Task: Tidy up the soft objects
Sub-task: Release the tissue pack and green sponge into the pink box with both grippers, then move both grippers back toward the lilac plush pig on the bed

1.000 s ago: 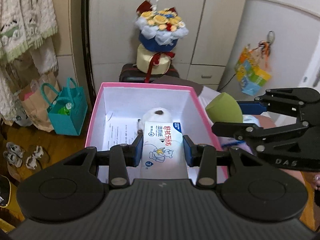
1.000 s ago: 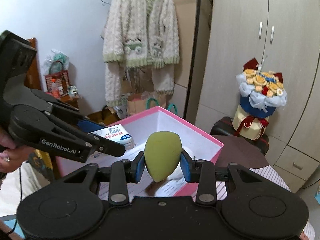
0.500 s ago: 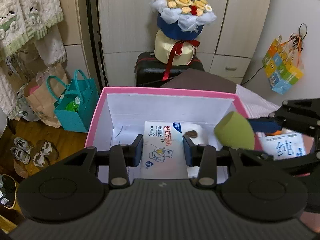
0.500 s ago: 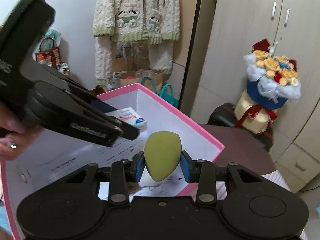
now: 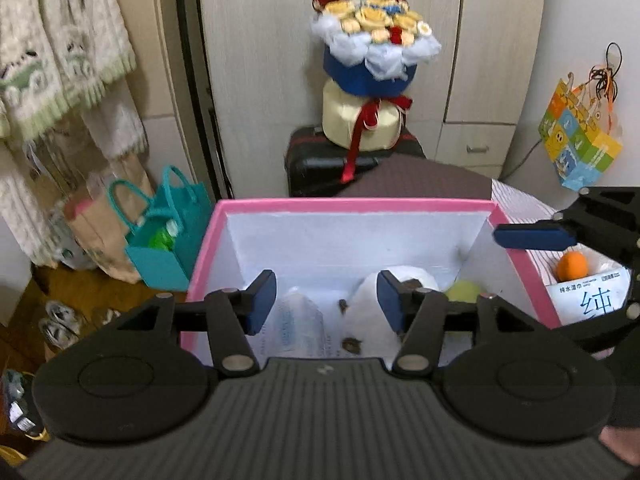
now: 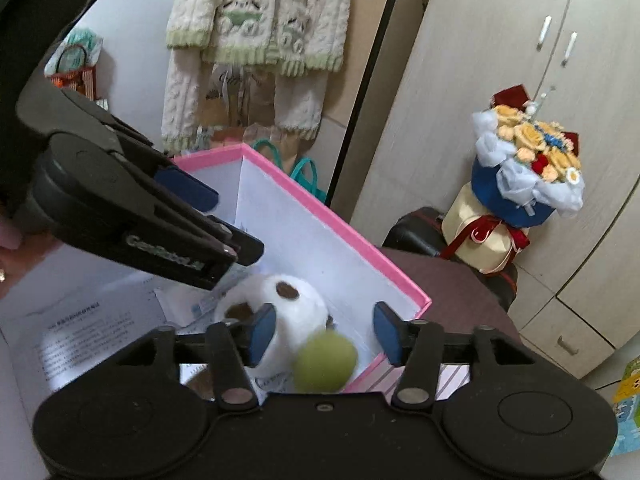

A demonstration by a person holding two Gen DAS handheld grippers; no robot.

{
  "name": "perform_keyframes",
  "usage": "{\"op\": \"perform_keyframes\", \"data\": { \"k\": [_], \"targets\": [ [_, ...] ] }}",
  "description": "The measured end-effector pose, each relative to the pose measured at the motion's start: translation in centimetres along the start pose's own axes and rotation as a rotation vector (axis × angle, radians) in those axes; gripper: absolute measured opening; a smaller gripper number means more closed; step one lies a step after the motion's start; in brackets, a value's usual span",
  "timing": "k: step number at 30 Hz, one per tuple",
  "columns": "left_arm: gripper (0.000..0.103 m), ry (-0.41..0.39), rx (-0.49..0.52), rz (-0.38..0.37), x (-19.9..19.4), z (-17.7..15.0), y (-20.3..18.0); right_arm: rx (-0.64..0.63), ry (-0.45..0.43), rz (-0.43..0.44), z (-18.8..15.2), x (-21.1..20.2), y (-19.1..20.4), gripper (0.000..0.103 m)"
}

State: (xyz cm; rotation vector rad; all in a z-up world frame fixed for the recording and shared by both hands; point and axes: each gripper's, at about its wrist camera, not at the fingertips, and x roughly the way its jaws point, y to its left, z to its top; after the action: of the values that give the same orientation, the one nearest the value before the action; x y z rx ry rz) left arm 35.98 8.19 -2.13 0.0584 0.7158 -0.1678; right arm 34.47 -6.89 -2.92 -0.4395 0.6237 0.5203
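1. Left gripper [image 5: 327,300] over the pink box [image 5: 352,204] — fingers spread wide, nothing between the blue pads [image 5: 262,300].
2. Tissue pack [image 5: 298,326] down on the printed paper [image 6: 92,332] lining the box floor, blurred, below the gap in the left fingers.
3. Right gripper [image 6: 325,334] above the box's near corner, fingers wide apart, gripping nothing.
4. Green sponge [image 6: 325,366] blurred, low between the right fingers but touching neither pad; hard to tell whether resting or in mid-air. In the left view, tucked into the right-hand corner beside the white plush [image 6: 288,304].
5. White plush with brown spots — inside the box, near its middle.
6. Outside the box on the right: an orange ball [image 5: 573,266] and a wipes pack [image 5: 592,300].
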Motion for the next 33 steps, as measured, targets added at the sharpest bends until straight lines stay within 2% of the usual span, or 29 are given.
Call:
{"op": "perform_keyframes", "data": {
  "k": [7,14,22,30,33],
  "targets": [
    [0.059,-0.064,0.037,-0.021,-5.5,-1.3,0.7,0.185,-0.091,0.084,-1.6,-5.5,-1.4,0.061],
    [0.062,-0.088,0.040,-0.119,-11.3,-3.0,0.8,0.339,-0.108,0.135,-4.7,-11.0,-1.9,0.062],
    [0.064,-0.050,0.063,-0.264,-16.7,-5.4,0.0,0.351,-0.093,0.105,-7.4,-16.8,-0.5,0.065],
    [0.070,-0.077,0.131,-0.318,-21.8,-7.8,-2.1,0.309,-0.089,0.100,-8.9,-22.1,1.5,0.068],
    [0.072,-0.090,0.155,-0.338,-23.1,-8.5,-3.2,0.289,-0.108,0.130,-9.7,-23.9,2.2,0.069]
  ]
}}
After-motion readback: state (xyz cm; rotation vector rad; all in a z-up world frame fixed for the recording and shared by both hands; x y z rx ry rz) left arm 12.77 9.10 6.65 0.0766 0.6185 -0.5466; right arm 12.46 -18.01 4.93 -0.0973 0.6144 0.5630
